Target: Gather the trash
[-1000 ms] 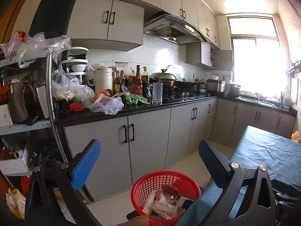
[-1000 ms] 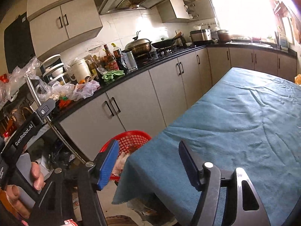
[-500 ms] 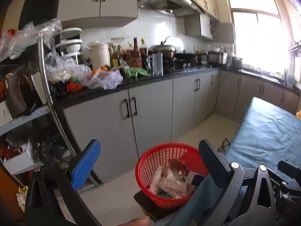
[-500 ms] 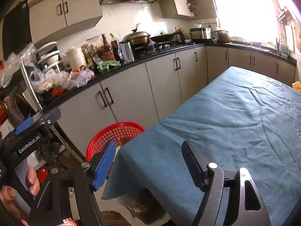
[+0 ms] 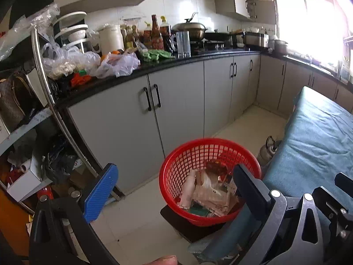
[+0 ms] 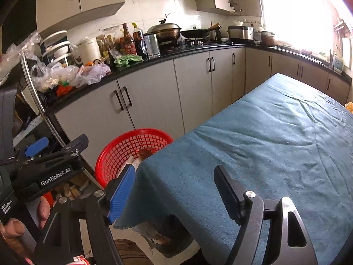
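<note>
One red basket (image 5: 176,176), one teal-covered counter (image 6: 275,143) and two tongs are counted.
One wok (image 5: 189,27), one white jug (image 5: 111,39) and one clear pitcher (image 5: 183,44) are seen; the wrappers (image 5: 207,192) cannot be counted.

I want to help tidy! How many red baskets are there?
1: a red plastic mesh basket holding wrappers, on the floor beside the blue-clothed table. Others may be hidden.

Ahead of the fingers, grey cabinet doors (image 5: 154,110) run under a black bench (image 6: 176,54) crowded with sauce bottles (image 5: 155,34), a lidded wok (image 6: 164,31) and plastic bags (image 5: 119,64). Rightward lies a teal tablecloth (image 6: 275,141).
</note>
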`<state>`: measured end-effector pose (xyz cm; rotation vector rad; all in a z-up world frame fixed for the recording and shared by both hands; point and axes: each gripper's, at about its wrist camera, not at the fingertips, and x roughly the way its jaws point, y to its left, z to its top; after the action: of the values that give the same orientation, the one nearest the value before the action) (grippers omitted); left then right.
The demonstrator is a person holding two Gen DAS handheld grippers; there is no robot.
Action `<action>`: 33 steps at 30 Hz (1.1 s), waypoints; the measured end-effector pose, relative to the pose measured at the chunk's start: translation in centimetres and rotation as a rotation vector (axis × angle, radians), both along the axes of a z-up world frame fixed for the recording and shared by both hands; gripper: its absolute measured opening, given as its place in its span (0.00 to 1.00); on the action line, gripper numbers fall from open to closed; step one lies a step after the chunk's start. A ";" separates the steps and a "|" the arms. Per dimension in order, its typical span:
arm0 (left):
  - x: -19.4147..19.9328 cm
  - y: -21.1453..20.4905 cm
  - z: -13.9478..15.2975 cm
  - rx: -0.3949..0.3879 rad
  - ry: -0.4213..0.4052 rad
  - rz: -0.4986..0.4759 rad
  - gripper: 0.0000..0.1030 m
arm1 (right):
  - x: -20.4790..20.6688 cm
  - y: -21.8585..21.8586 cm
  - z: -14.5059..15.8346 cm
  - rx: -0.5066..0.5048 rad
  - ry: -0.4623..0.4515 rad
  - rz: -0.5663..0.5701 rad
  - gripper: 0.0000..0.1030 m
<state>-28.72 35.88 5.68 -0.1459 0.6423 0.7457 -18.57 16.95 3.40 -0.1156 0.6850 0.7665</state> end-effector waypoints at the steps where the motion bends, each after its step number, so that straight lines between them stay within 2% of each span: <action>1: 0.0 0.1 -0.2 -0.004 0.005 0.002 1.00 | -0.1 0.2 -0.1 -0.006 0.000 0.003 0.76; 12: 0.0 1.3 -1.3 -0.062 0.027 0.005 1.00 | -0.4 1.3 -0.6 -0.045 -0.015 0.016 0.76; 33: -0.2 1.9 -1.7 -0.082 0.043 0.019 1.00 | -0.8 1.8 -1.0 -0.059 -0.013 0.025 0.77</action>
<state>-28.96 37.74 3.94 -0.2118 0.7134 0.7425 -19.38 18.80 2.38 -0.1826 0.6953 0.7697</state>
